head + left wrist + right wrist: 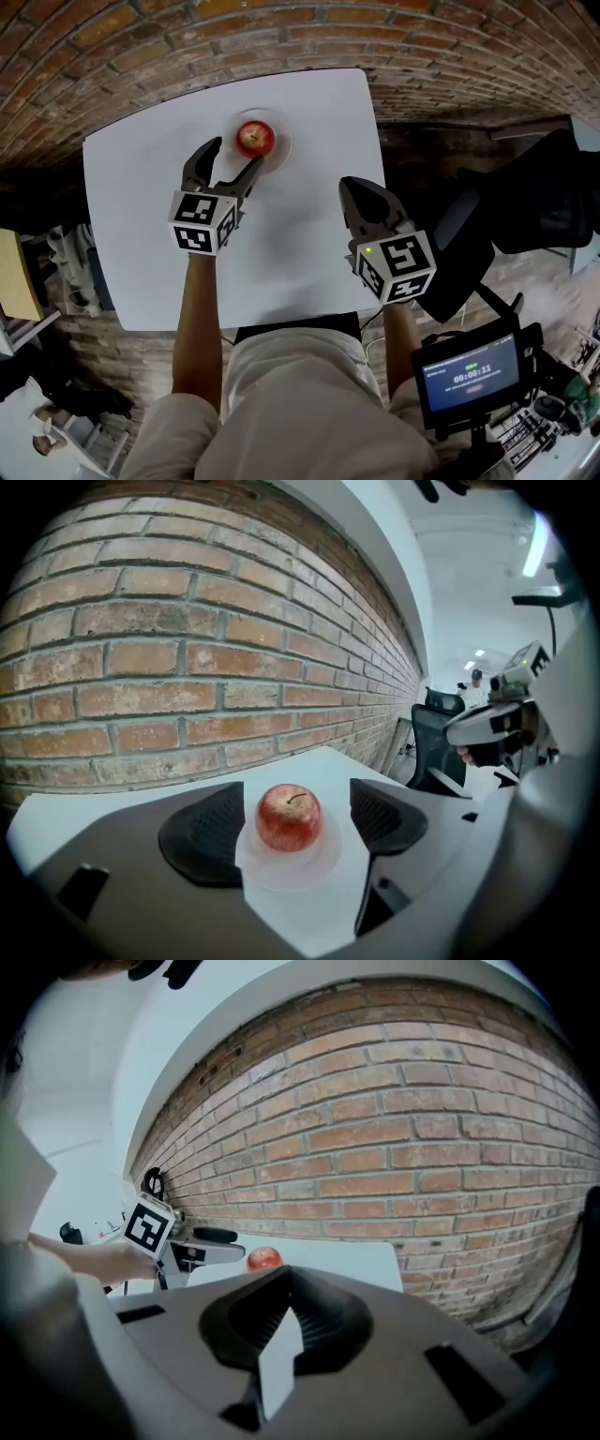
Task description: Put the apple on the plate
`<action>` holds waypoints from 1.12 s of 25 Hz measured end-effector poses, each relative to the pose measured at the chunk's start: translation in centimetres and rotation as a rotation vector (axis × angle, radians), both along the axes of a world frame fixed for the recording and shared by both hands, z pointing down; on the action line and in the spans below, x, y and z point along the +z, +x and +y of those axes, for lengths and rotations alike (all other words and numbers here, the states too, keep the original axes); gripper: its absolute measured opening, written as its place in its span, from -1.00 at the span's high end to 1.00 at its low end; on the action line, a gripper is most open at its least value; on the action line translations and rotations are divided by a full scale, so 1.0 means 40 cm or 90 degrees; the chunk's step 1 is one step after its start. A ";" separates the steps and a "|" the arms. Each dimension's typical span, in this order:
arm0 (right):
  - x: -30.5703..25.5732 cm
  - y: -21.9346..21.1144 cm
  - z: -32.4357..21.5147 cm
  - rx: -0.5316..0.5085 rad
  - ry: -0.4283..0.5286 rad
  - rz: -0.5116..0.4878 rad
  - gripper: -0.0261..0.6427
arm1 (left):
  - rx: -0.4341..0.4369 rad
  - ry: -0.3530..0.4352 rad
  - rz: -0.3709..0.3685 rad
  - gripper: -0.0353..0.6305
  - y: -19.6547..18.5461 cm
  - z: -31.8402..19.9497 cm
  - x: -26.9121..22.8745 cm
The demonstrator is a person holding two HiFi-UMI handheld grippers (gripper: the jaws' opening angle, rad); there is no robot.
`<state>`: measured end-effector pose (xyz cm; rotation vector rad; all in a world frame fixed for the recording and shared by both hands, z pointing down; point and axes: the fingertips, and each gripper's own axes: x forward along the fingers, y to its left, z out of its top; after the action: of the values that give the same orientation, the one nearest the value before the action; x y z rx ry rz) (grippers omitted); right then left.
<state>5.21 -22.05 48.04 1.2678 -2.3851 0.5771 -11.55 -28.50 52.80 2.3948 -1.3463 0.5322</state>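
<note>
The jaws of the left gripper (234, 155) stand wide apart and hold nothing. The jaws of the right gripper (354, 187) are pressed together with nothing between them, and this gripper hangs over the near right part of the white table (300, 244), well apart from the fruit. The red apple (255, 138) sits with its stem up in the middle of a small white plate (281, 878), so I judge the task to be in effect done. What worries me is the left gripper. In the head view its right jaw tip is just beside the rim of the plate, and I cannot tell if it touches. If I move this gripper sideways or forward, that tip can push the plate, which I think is light, over the smooth table, or knock the apple so that it rolls off. Closing the jaws here could do the same. The apple lies ahead of the left gripper, in line with the gap between the jaws in the left gripper view, but beyond the pads and not between them.
</note>
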 end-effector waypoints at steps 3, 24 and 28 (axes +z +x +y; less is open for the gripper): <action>-0.031 0.003 0.003 0.004 0.016 -0.001 0.91 | -0.001 0.004 0.021 -0.07 0.000 0.016 -0.026; -0.244 -0.036 0.064 -0.003 0.126 0.003 0.91 | 0.015 0.087 -0.007 0.18 -0.025 0.141 -0.229; -0.275 -0.058 0.083 -0.009 0.144 0.003 0.91 | 0.031 0.110 -0.014 0.18 -0.008 0.180 -0.270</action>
<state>2.87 -18.73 37.03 1.3392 -2.5093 0.3057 -11.85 -21.31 42.01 2.5722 -1.3995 0.4733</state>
